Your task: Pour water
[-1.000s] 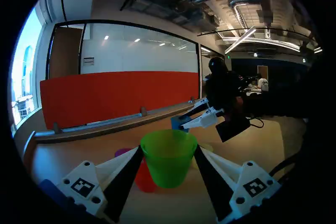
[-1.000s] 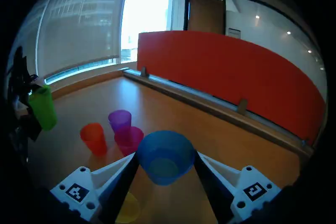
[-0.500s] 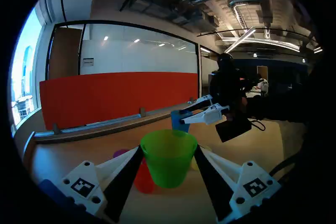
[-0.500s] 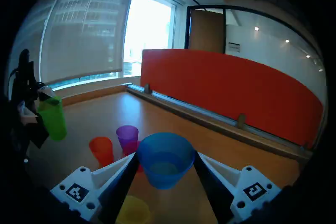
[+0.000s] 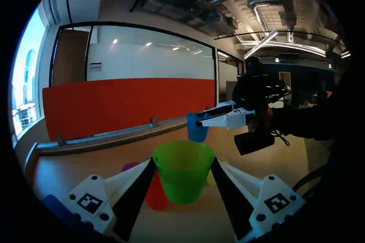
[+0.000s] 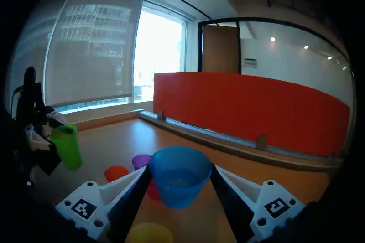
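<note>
Riding upright between the two fingers of the right claw, the blue cup hung clear above the table. Its mouth opened toward the camera, with a paler patch low inside it; whether that was water could not be told. Both fingers pressed on its sides, so the claw was clamped on it. The green cup sat the same way in the left claw, upright, gripped on both sides by the dark fingers and also off the table.

In the left gripper view the blue cup appeared farther off, above and a little to the right of the green cup's rim and apart from it. It was roughly upright between white fingers, with the person's dark sleeve behind. In the right gripper view the green cup showed near the left edge, slightly tilted, well apart from the blue one.

Below the held cups a small group stood on the table. There was an orange cup, a purple cup just beside it, and a magenta cup partly hidden behind the right claw's finger. A yellow cup stood nearest the camera.

Beyond the table ran a low rail and a red partition, with a bright window to its left and a glass wall above it.
</note>
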